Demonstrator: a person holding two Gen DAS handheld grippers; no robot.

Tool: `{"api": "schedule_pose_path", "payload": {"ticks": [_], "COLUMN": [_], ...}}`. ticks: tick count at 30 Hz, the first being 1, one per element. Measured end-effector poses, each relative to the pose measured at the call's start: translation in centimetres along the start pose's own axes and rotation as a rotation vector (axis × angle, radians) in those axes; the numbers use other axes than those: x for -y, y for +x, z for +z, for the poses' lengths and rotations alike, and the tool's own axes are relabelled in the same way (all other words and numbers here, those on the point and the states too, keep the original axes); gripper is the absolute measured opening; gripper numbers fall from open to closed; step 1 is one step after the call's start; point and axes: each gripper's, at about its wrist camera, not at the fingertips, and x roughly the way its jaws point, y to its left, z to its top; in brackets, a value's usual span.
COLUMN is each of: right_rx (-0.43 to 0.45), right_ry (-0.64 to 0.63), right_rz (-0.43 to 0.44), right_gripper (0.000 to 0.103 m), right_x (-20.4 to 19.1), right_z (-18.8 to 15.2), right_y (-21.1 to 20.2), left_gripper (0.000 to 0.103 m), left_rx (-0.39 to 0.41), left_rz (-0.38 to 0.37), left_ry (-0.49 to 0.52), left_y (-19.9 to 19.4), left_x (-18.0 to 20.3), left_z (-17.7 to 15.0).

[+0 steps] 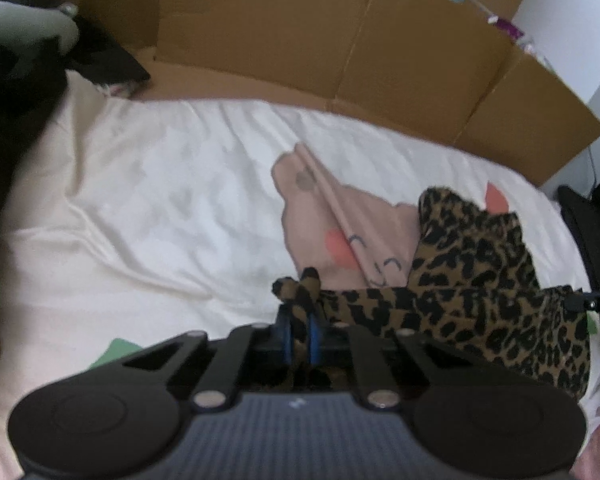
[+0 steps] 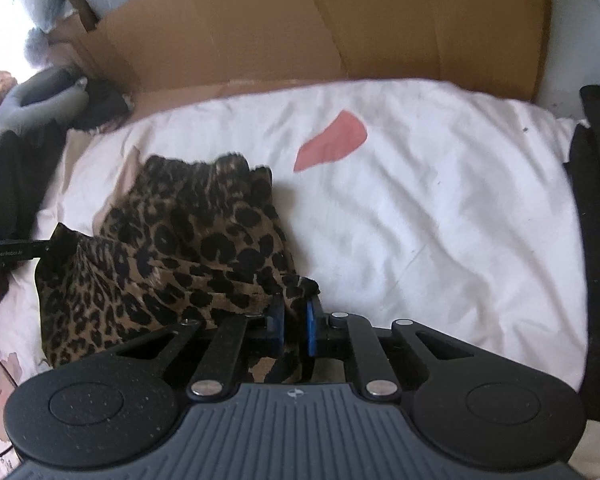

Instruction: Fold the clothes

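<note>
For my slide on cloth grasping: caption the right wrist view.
Right gripper shut on the leopard-print garment, bunched on a white bedsheet.

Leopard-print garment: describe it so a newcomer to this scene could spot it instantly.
Find the white bedsheet fronting the cardboard panels. The leopard-print garment lies bunched on it, a corner pinched in each of the left gripper and right gripper. It is the only tan, black-spotted fabric; the sheet's cartoon patches are pink.

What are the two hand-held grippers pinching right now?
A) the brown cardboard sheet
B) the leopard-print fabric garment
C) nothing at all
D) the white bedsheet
B: the left hand-held gripper and the right hand-held gripper each have their blue pads closed on an edge of the leopard-print fabric garment.
</note>
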Motion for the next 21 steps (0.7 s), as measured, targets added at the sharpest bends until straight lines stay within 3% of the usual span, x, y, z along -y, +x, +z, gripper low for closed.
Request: {"api": "schedule_pose_path", "payload": {"ticks": [13, 21], "right_rx": [0.128, 0.151], "right_ry": [0.02, 0.026], "right_rz": [0.014, 0.0], "right_gripper": [0.007, 0.007], "right_x": [-1.9, -2.0], "right_z": [0.7, 2.3], "right_y": [-4.4, -4.4], "left_gripper": [0.009, 0.009], "left_rx": [0.092, 0.128], "left_rz": [0.023, 0.032], "left_ry": [-0.002, -0.01], "left_y": [-5.1, -4.7], "left_x": [1.1, 1.6], "left_z": [1.6, 3.4]}}
